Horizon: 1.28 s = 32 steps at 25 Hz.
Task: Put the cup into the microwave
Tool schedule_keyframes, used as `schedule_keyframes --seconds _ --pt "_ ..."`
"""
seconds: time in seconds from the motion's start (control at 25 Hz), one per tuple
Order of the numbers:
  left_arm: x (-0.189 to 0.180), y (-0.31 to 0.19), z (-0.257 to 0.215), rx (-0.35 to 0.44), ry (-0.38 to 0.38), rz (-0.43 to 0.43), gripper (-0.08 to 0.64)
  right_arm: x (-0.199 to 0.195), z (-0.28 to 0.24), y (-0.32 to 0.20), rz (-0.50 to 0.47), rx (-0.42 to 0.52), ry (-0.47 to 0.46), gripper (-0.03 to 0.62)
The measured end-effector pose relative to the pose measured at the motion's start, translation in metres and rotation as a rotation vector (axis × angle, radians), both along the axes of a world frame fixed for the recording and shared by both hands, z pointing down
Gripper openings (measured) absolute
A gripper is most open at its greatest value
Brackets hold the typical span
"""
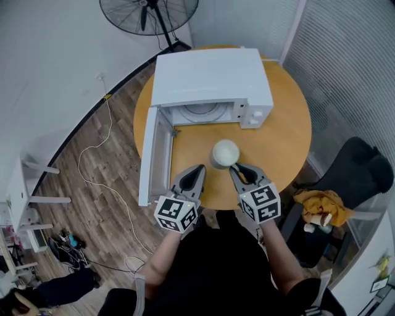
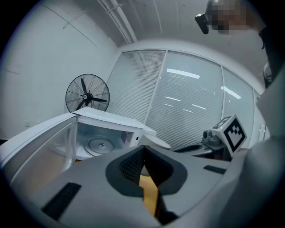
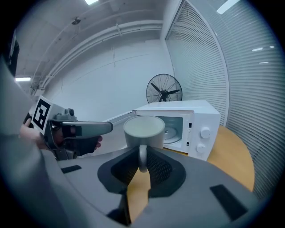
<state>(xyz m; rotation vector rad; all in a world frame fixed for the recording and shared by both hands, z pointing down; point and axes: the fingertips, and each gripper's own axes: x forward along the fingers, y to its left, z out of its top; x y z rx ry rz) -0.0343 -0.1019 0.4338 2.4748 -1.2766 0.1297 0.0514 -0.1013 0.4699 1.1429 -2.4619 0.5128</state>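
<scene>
Cup [image 1: 225, 152] held by its handle, open microwave [image 1: 210, 83] straight ahead.

Head view: my right gripper [image 1: 238, 169] reaches the cup, which stands upright near the table's [image 1: 290, 139] front edge, with the microwave beyond it at the far edge. Left gripper view: my left gripper [image 2: 142, 149] is closed on nothing, just beside the cup. Right gripper view: the jaws clamp the handle [image 3: 142, 159]. The cup is plain white, rim up.

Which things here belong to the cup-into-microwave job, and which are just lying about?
In the job:
cup, its handle between the fingers of the right gripper
microwave, door open
table under both

Lying about:
fan
white cable on the floor
yellow cloth
dark chair
left gripper, holding nothing
</scene>
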Motion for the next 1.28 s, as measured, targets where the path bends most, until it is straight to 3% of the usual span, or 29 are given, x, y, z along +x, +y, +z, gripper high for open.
schedule_keyframes --seconds 0.52,1.28 --pt "0.017 -0.039 0.017 -0.028 -0.054 -0.073 -0.009 0.013 0.028 -0.043 -0.072 -0.044 0.010 0.057" --pt "-0.011 -0.104 0.039 -0.063 -0.047 -0.042 -0.009 -0.018 0.076 -0.132 0.020 -0.053 0.128 0.057"
